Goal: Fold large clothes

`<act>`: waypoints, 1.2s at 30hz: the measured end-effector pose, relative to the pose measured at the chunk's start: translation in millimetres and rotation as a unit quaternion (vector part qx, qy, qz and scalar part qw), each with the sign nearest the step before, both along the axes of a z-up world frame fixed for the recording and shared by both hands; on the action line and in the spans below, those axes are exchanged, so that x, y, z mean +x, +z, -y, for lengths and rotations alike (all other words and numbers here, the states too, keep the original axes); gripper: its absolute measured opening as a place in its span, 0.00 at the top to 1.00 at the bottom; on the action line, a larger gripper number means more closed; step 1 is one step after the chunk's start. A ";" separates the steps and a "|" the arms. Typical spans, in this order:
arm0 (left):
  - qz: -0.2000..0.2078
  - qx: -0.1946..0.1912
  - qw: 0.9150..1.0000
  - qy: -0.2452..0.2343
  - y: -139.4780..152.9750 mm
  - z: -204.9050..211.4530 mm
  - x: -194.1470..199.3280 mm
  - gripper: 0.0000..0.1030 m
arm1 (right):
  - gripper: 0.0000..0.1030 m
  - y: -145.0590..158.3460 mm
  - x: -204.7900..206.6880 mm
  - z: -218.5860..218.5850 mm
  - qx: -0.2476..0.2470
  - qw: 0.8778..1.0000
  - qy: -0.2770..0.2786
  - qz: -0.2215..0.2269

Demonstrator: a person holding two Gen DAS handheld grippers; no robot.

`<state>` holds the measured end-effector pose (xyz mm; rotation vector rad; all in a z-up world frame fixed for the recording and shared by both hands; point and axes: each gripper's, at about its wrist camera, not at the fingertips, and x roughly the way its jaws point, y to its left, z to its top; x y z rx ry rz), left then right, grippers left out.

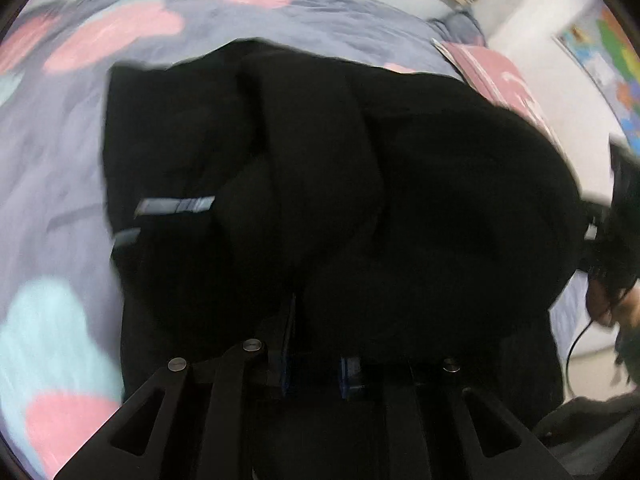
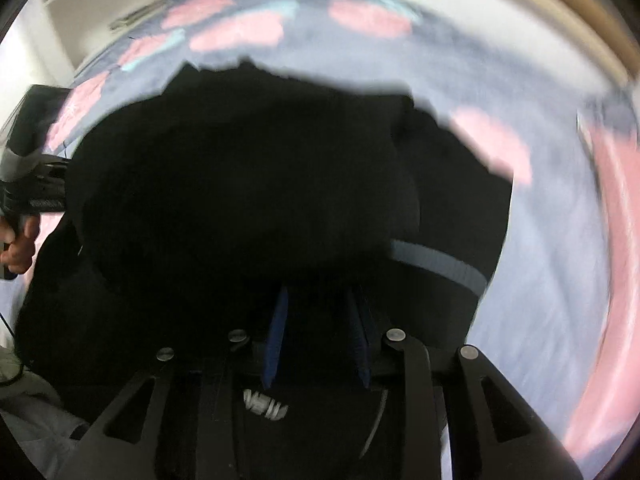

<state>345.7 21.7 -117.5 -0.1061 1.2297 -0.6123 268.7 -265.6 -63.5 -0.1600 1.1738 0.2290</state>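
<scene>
Black bulky fabric garment (image 1: 340, 184) draped over both grippers' blue pads, jaw state impossible to tell; beneath, grey bedspread with pink hearts (image 1: 64, 168).

Your left gripper (image 1: 318, 344) has black slotted linkage arms, round silver pivot screws and blue finger pads (image 1: 349, 376). Your right gripper (image 2: 318, 332) looks the same, with white lettering below its blue pads (image 2: 276, 340). Left of that gripper, your bare-skinned hand (image 2: 18, 248) shows.

Bed (image 1: 52, 168), floral duvet, black garment (image 1: 320, 160) on it
</scene>
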 end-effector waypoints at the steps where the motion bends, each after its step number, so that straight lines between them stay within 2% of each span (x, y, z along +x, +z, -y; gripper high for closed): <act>1: -0.002 -0.010 1.000 0.010 7.5 -6.0 -1.8 0.82 | 0.69 0.8 -6.0 7.9 0.006 1.000 -0.016 -0.008; 3: 0.001 -0.027 0.999 0.024 30.5 -18.8 -2.4 0.82 | 0.67 10.6 -11.2 22.2 0.023 0.999 -0.042 -0.010; 4: 0.004 -0.029 0.999 0.027 38.8 -22.7 -2.2 0.82 | 0.60 21.1 -12.4 31.4 0.033 0.998 -0.058 -0.004; 5: 0.008 -0.029 0.999 0.032 52.8 -27.9 -0.2 0.81 | 0.48 31.6 -13.6 39.5 0.040 0.997 -0.071 0.006; 6: 0.010 -0.030 0.999 0.036 62.6 -31.0 1.7 0.81 | 0.44 42.4 -12.1 44.6 0.045 0.995 -0.082 0.018; 9: 0.040 -0.062 0.996 0.047 102.9 -37.5 9.6 0.78 | 0.43 85.4 4.9 53.4 0.068 0.991 -0.093 0.062; 10: 0.052 -0.081 0.994 0.048 115.5 -35.2 13.7 0.66 | 0.42 98.7 14.8 49.4 0.078 0.990 -0.095 0.076; 11: 0.061 -0.096 0.992 0.047 125.4 -31.0 18.3 0.45 | 0.42 106.8 25.5 43.6 0.093 0.988 -0.094 0.083; 12: 0.071 -0.111 0.990 0.049 135.0 -24.2 23.7 0.37 | 0.42 112.2 34.3 38.1 0.108 0.986 -0.093 0.085; 13: 0.079 -0.127 0.987 0.050 141.4 -15.1 28.9 0.33 | 0.42 116.6 43.3 29.7 0.121 0.985 -0.094 0.084; 14: 0.076 -0.137 0.987 0.046 142.8 -5.3 34.4 0.33 | 0.42 116.7 61.3 14.4 0.133 0.983 -0.102 0.076; 16: 0.046 -0.141 0.988 0.034 130.4 15.2 45.9 0.33 | 0.42 104.0 84.5 -3.5 0.138 0.983 -0.115 0.044; 19: -0.006 -0.129 0.991 0.014 89.5 33.7 51.1 0.33 | 0.42 71.3 97.0 -20.5 0.129 0.986 -0.109 0.007; 21: -0.052 -0.103 0.993 0.011 53.3 41.4 45.3 0.35 | 0.42 24.8 91.5 -25.3 0.107 0.987 -0.109 -0.048; 22: -0.072 -0.083 0.994 0.008 33.6 41.6 40.0 0.37 | 0.42 3.5 90.9 -24.8 0.099 0.986 -0.111 -0.068; 23: -0.086 -0.059 0.995 0.006 15.4 42.3 35.3 0.46 | 0.43 -26.5 91.7 -30.4 0.087 0.985 -0.113 -0.098; 24: -0.100 -0.036 0.994 0.012 -4.4 41.4 30.7 0.53 | 0.43 -43.0 90.8 -31.4 0.087 0.984 -0.114 -0.108; 25: -0.114 -0.038 0.992 0.028 -20.0 36.7 28.6 0.59 | 0.43 -55.9 87.6 -29.2 0.090 0.983 -0.117 -0.106; 26: -0.124 -0.054 0.990 0.046 -29.4 30.6 27.6 0.59 | 0.43 -63.2 82.6 -29.4 0.088 0.985 -0.117 -0.092; 27: -0.128 -0.066 0.988 0.060 -33.5 26.5 28.1 0.59 | 0.43 -64.5 81.0 -32.1 0.079 0.987 -0.114 -0.083; 30: -0.119 -0.068 0.989 0.063 -28.7 25.1 26.1 0.59 | 0.42 -66.1 84.6 -38.5 0.062 0.989 -0.115 -0.072; 33: -0.102 -0.073 0.991 0.051 -7.5 20.8 14.6 0.60 | 0.42 -52.8 80.0 -33.3 0.083 0.988 -0.113 -0.066; 36: -0.089 -0.106 0.990 0.039 20.4 12.3 -0.7 0.59 | 0.42 -21.3 63.7 -27.2 0.119 0.987 -0.104 -0.041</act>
